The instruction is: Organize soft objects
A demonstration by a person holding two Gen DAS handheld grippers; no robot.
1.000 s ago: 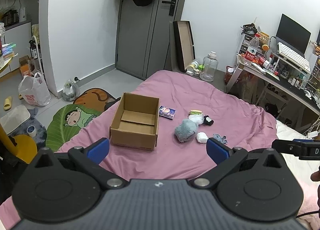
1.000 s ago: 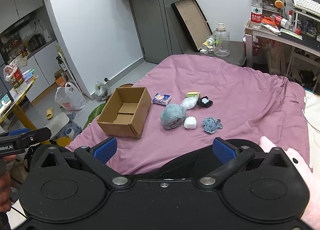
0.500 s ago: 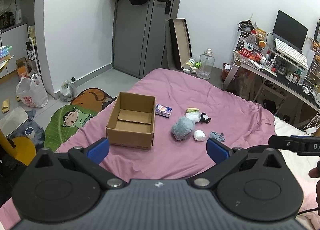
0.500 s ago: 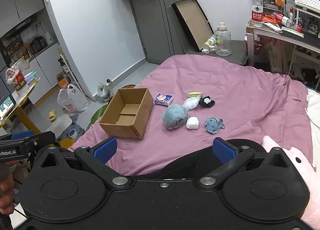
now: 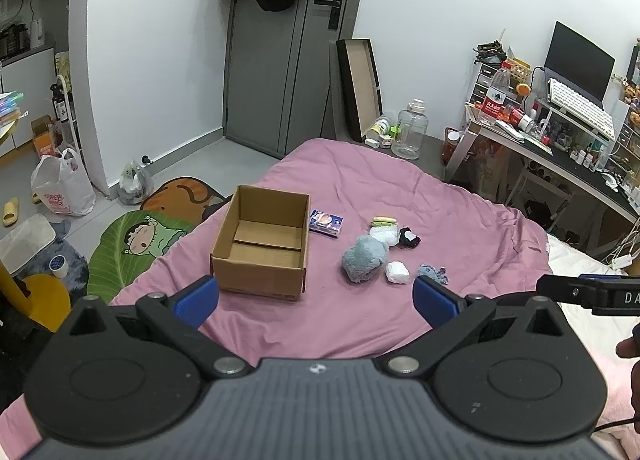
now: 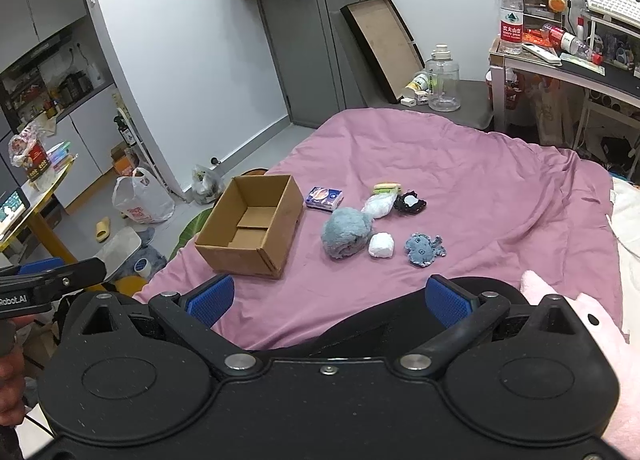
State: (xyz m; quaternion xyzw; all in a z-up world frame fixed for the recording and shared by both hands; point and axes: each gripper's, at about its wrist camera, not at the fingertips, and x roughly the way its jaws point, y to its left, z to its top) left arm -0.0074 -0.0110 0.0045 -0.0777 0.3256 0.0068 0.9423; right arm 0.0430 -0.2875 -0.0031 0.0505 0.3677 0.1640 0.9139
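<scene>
Little can be read here. The black bar of the left gripper [image 6: 52,284], seen from the right wrist view, carries white letters "Robot.AI". The black bar of the right gripper [image 5: 592,294], in the left view, shows "DA", cut off at the edge.

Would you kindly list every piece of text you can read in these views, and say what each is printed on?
"Robot.AI", cut off at its start: left gripper.
"DA", cut off at the frame edge: right gripper.
Water bottle label: characters too small to read.
Plastic bag: red print, blurred.
Blue packet: unreadable.
</scene>
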